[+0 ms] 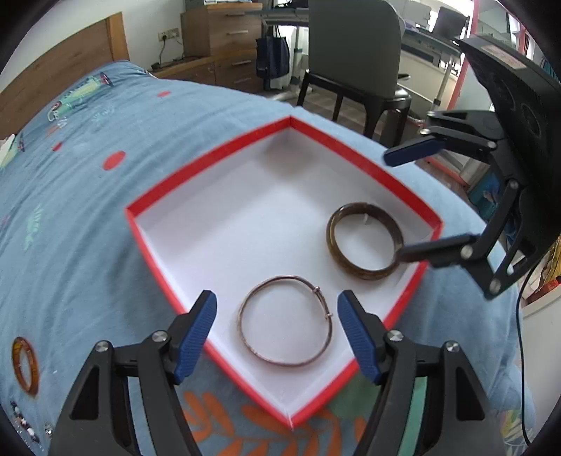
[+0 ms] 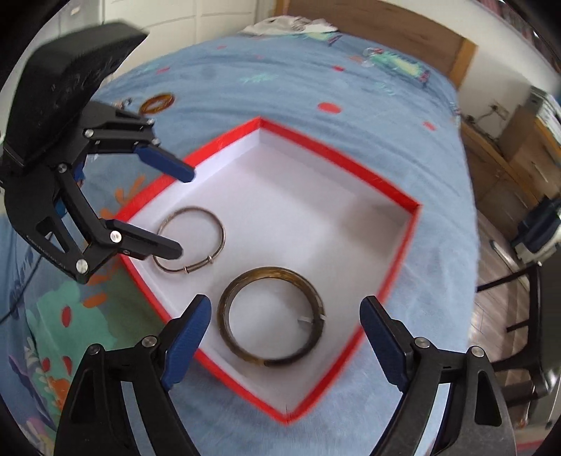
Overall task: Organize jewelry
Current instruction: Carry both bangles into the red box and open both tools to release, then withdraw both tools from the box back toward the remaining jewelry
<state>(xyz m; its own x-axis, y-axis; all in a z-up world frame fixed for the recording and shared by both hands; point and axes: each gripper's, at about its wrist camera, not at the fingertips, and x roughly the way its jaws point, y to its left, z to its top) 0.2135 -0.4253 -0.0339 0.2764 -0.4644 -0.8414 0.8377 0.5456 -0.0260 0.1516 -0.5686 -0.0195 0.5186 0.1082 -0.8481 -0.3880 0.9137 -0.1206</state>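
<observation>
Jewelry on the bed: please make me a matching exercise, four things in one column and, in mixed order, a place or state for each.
Things:
1. thin metal bangle
2. dark wide bangle
3. amber ring
4. left gripper

Places or states:
A. on the blue bedspread, outside the box
B. open, holding nothing
C. in the red box, before the right gripper
D. in the red box, before the left gripper

Pairs: 1-D, 2-C, 3-A, 4-B

- Bed (image 1: 87,196) with blue patterned cover; wooden headboard (image 1: 59,70) against white wall.
- Wooden drawer unit (image 1: 224,31), wall socket (image 1: 170,34) beside it.
- Grey chair (image 1: 354,49), dark legs; desks behind.
- Wood-look floor (image 2: 491,315). Daylight.
</observation>
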